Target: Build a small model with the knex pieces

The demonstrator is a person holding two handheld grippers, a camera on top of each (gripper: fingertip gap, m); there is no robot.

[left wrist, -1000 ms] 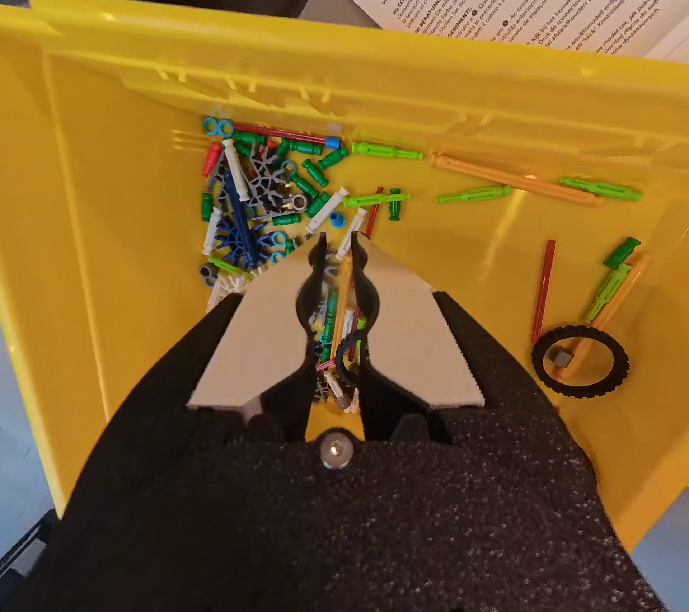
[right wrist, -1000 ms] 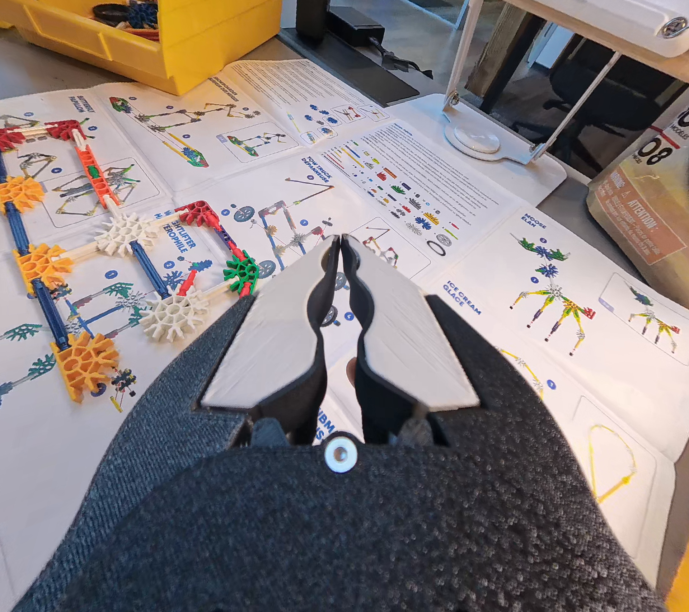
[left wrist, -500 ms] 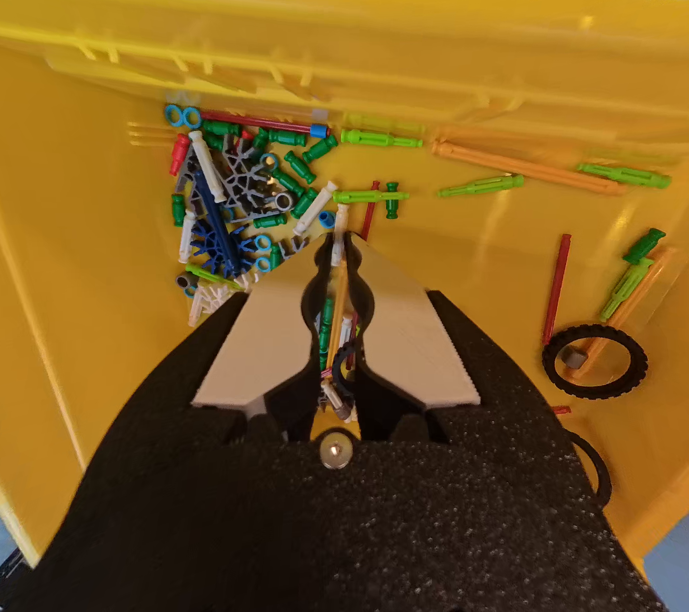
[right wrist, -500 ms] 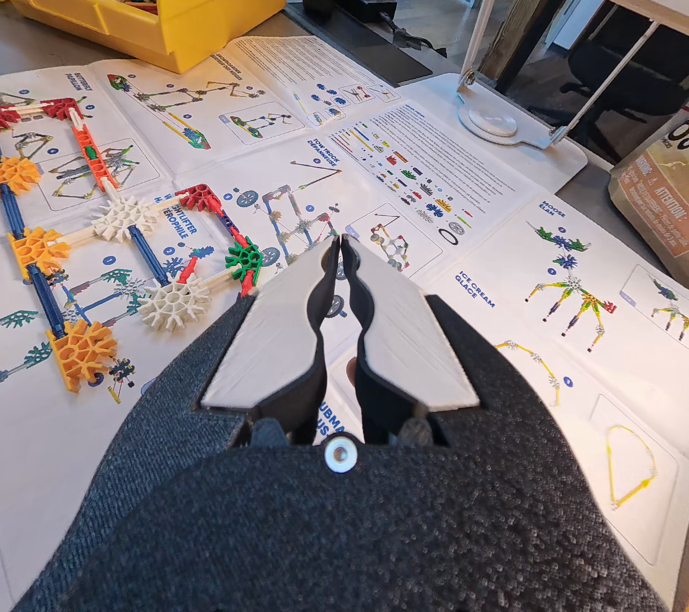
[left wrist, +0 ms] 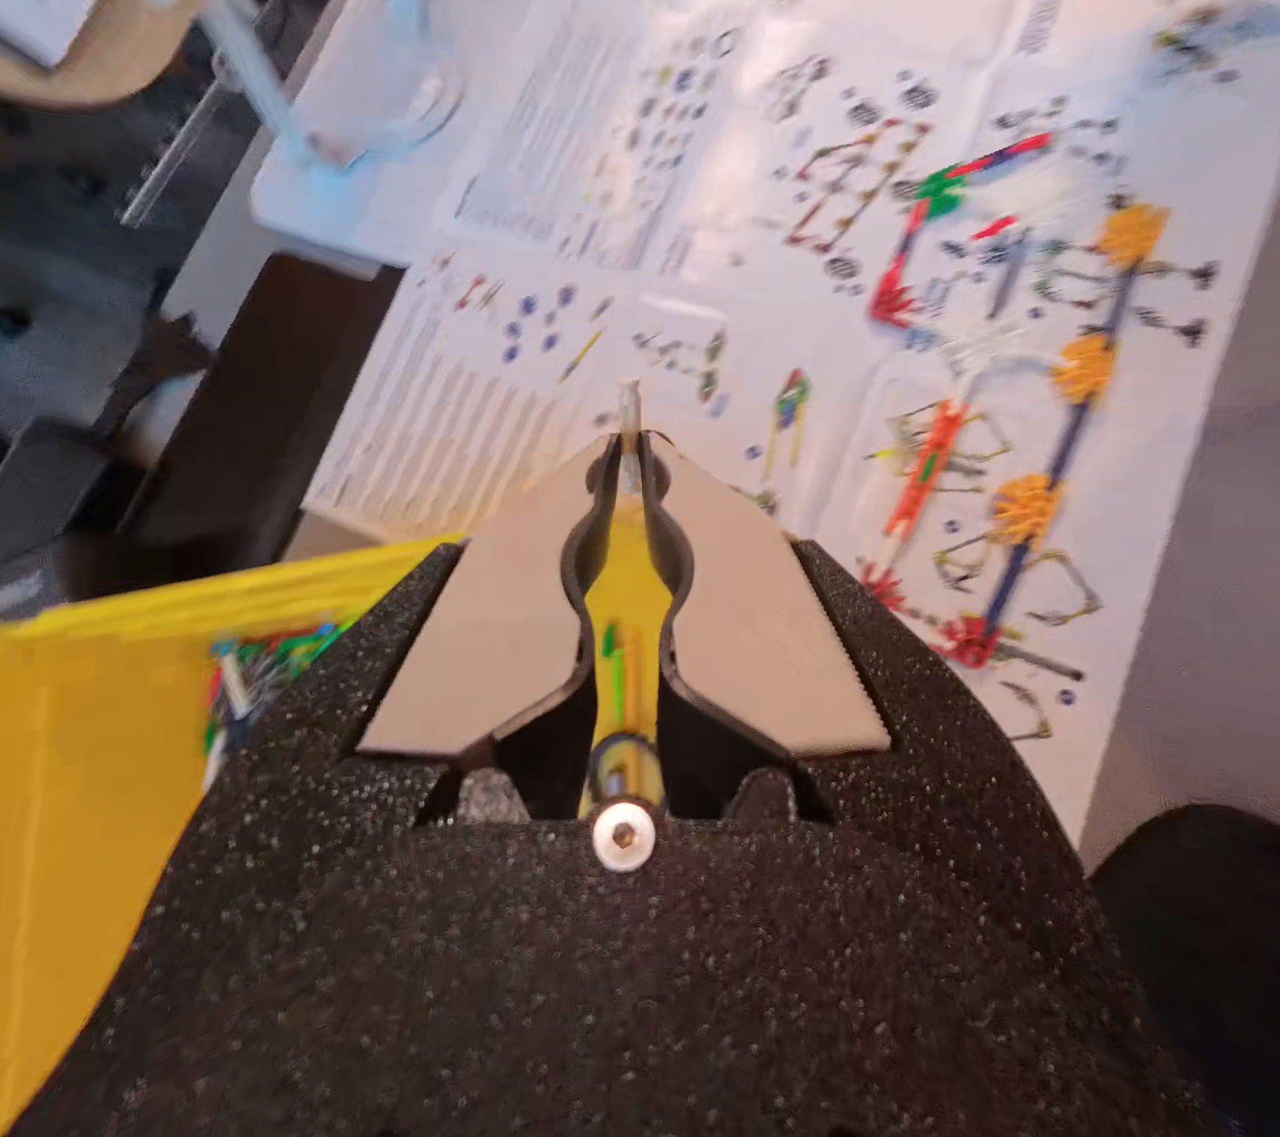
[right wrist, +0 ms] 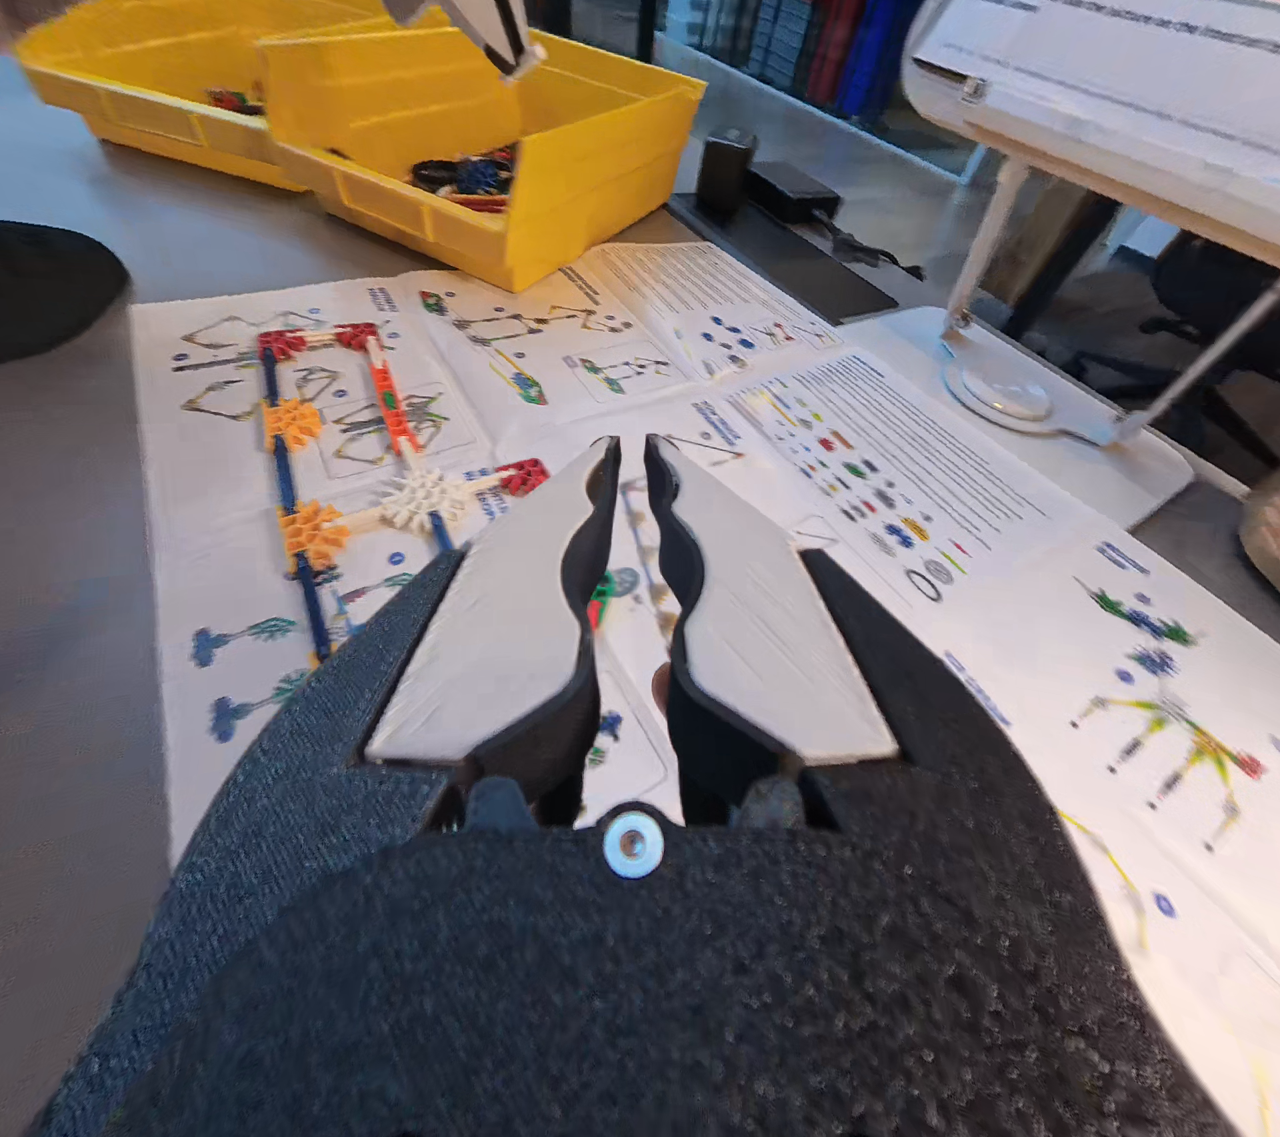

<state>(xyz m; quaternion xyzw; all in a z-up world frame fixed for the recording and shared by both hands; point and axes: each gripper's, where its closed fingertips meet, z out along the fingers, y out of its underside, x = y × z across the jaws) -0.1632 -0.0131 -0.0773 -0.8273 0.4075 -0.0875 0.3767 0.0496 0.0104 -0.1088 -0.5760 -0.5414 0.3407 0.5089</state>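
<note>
My left gripper (left wrist: 629,446) is shut on a short white rod (left wrist: 629,408) whose end sticks out past the tips. It hovers over the near edge of a yellow bin (left wrist: 104,757) of loose rods and connectors. The right wrist view shows this gripper (right wrist: 514,58) with the rod (right wrist: 530,59) above the same bin (right wrist: 596,148). My right gripper (right wrist: 632,446) is shut and empty, low over a printed instruction sheet (right wrist: 866,480). A partly built frame of blue rods with orange, white and red connectors (right wrist: 419,498) lies on the sheet to its left, and also shows in the left wrist view (left wrist: 1025,508).
A second yellow bin (right wrist: 138,65) stands behind the first. A white document stand (right wrist: 1004,404) with a slanted board is at the right, a black power adapter (right wrist: 724,169) behind the sheet, and a dark round object (right wrist: 41,287) at the left edge. The gap from one gripper's tips to the other's is roughly 25 cm.
My left gripper closed on the white rod inside the bin, lifted out with it and swung toward the instruction sheet. My right gripper drew back and stayed shut.
</note>
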